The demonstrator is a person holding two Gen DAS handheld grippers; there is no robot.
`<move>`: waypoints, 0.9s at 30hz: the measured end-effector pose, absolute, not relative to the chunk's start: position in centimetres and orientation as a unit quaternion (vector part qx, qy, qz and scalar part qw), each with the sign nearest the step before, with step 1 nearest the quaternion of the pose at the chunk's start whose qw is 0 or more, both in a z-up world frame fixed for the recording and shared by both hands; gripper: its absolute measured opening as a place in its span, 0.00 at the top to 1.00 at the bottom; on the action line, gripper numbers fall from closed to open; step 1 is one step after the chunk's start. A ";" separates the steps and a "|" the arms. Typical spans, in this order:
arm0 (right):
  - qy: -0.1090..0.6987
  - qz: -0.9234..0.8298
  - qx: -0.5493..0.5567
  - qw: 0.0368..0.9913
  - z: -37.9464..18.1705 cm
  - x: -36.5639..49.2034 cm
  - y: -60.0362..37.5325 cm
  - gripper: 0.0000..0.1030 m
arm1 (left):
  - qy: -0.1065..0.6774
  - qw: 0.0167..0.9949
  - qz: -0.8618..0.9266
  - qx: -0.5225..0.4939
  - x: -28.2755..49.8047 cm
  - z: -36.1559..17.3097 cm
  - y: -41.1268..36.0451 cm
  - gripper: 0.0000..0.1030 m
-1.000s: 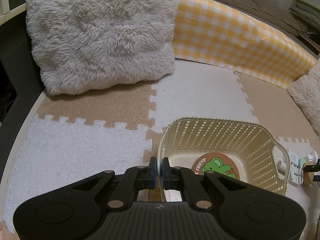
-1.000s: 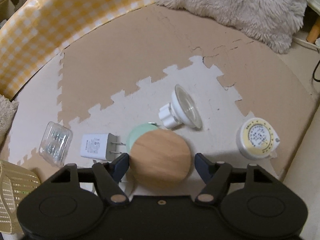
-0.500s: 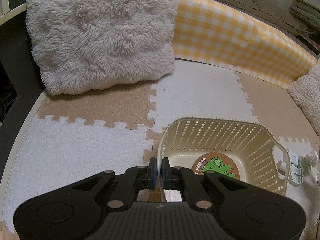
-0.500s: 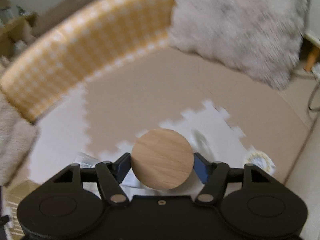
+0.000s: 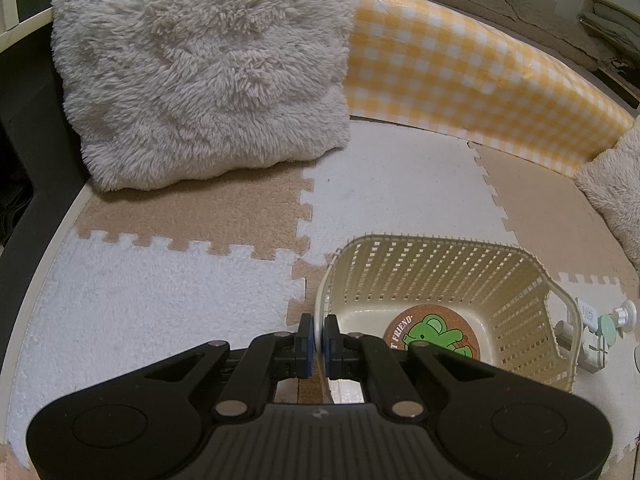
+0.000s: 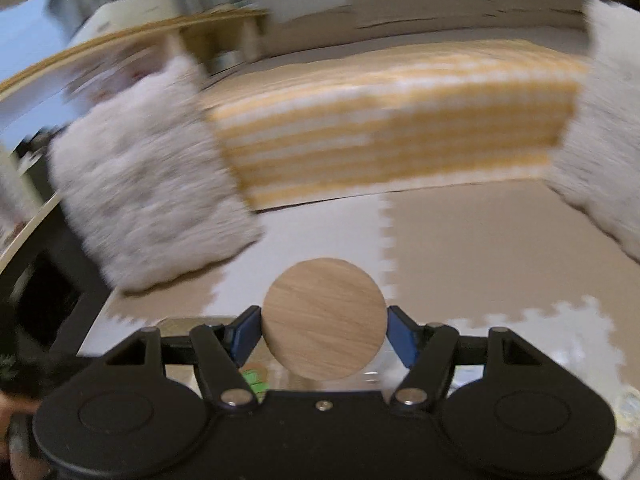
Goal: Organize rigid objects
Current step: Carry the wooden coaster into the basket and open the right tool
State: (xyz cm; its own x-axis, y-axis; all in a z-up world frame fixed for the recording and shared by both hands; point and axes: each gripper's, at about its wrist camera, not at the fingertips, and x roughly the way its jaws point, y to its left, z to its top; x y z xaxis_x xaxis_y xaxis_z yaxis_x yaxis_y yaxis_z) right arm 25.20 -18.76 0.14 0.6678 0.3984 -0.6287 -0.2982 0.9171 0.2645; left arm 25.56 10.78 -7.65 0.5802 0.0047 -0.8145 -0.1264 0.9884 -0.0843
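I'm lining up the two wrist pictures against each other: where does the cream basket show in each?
Left wrist: basket lower right, its near rim pinched in the left gripper.
Right wrist: only a blurred glimpse of it under the gripper, not clear enough to match.
Shared landmark: yellow checked cushion, along the back in both.

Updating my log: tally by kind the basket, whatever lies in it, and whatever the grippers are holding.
Basket: 1, rim pinched by the left gripper
Bear coaster: 1, lying in the basket
Wooden disc: 1, clamped in the right gripper
Total: 3
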 end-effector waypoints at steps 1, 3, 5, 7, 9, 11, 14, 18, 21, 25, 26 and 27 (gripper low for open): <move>0.361 0.205 0.053 0.908 0.2 25.1 -17.6 0.34 | 0.457 0.886 0.037 -0.067 25.5 -7.7 10.8 0.95; 0.365 0.232 0.013 0.902 0.0 25.1 -15.2 0.34 | 0.457 0.886 0.037 -0.066 25.6 -7.6 10.8 0.95; 0.370 0.253 -0.025 0.894 -0.5 24.9 -13.2 0.34 | 0.457 0.886 0.037 -0.067 25.6 -7.6 10.8 0.95; 0.377 0.269 -0.062 0.884 -1.3 24.9 -11.1 0.34 | 0.456 0.886 0.037 -0.067 25.6 -7.6 10.7 0.95; 0.397 0.280 -0.098 0.869 -2.3 25.0 -9.5 0.34 | 0.456 0.886 0.037 -0.068 25.6 -7.6 10.7 0.95; 0.419 0.285 -0.126 0.853 -3.1 24.9 -8.6 0.34 | 0.456 0.886 0.037 -0.068 25.6 -7.6 10.7 0.95; 0.448 0.280 -0.142 0.837 -4.2 24.9 -7.9 0.34 | 0.457 0.886 0.036 -0.067 25.6 -7.6 10.7 0.95; 0.457 0.282 -0.148 0.830 -4.7 24.7 -8.1 0.34 | 0.456 0.886 0.037 -0.067 25.6 -7.6 10.7 0.95; 0.459 0.281 -0.150 0.829 -4.9 24.6 -7.9 0.34 | 0.457 0.886 0.037 -0.067 25.6 -7.6 10.7 0.95; 0.466 0.282 -0.153 0.824 -5.4 24.7 -7.4 0.34 | 0.456 0.886 0.037 -0.067 25.6 -7.6 10.7 0.95; 0.468 0.282 -0.155 0.823 -5.6 24.6 -7.3 0.34 | 0.457 0.886 0.037 -0.067 25.6 -7.6 10.7 0.95; 0.469 0.282 -0.157 0.822 -5.6 24.6 -7.2 0.34 | 0.457 0.886 0.036 -0.067 25.6 -7.6 10.7 0.95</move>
State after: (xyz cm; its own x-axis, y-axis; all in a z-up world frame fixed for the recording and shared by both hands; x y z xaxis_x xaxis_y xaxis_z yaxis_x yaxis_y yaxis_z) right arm 24.59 -7.24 -5.62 0.4004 0.3163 -0.8600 -0.6110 0.7916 0.0067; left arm 25.60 10.67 -7.65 0.5804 0.0033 -0.8144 -0.1259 0.9883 -0.0857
